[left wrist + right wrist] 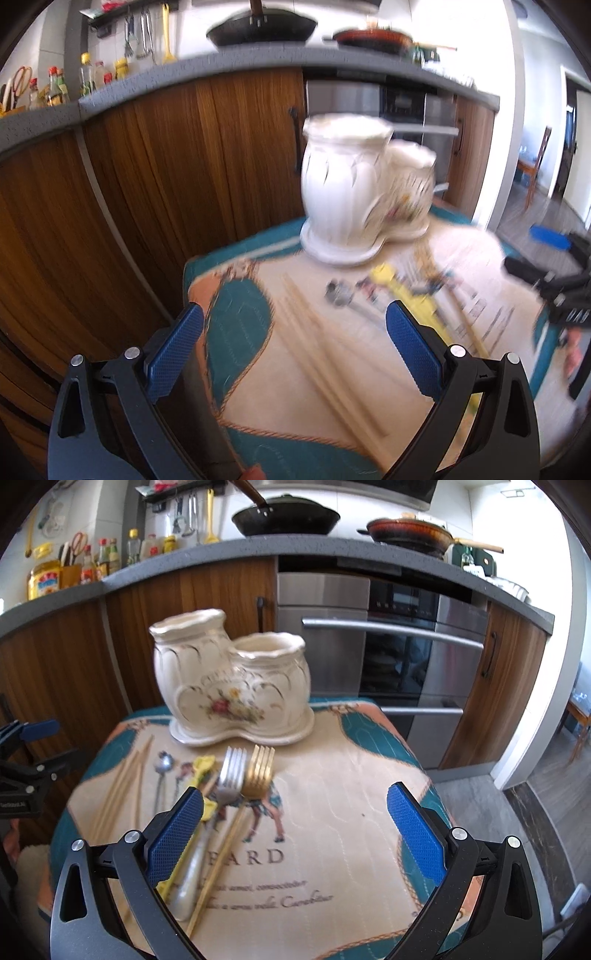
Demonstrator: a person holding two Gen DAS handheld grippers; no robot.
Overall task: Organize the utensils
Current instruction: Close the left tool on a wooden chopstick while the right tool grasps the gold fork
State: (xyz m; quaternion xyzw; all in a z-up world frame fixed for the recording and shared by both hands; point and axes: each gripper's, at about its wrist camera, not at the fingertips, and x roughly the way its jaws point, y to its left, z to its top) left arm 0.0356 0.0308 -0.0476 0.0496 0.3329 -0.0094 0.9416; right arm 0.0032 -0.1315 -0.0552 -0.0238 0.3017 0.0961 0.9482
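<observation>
A cream ceramic double holder (232, 679) with a flower print stands at the far side of a small cloth-covered table (332, 812); both its pots look empty. It also shows blurred in the left wrist view, the holder (351, 192). In front of it lie wooden chopsticks (122, 790), a small spoon (162, 771), a yellow-handled utensil (203, 771), a silver fork (231, 775) and a gold fork (258, 771). My right gripper (295, 823) hovers open above the cloth, right of the forks. My left gripper (293, 339) is open above the chopsticks (325, 350).
Wooden cabinets (74, 657) and a steel oven (388, 646) stand just behind the table. The grey counter (221, 554) above carries pans and bottles. The right gripper's body (561, 291) shows at the right edge of the left wrist view. Floor opens to the right (498, 812).
</observation>
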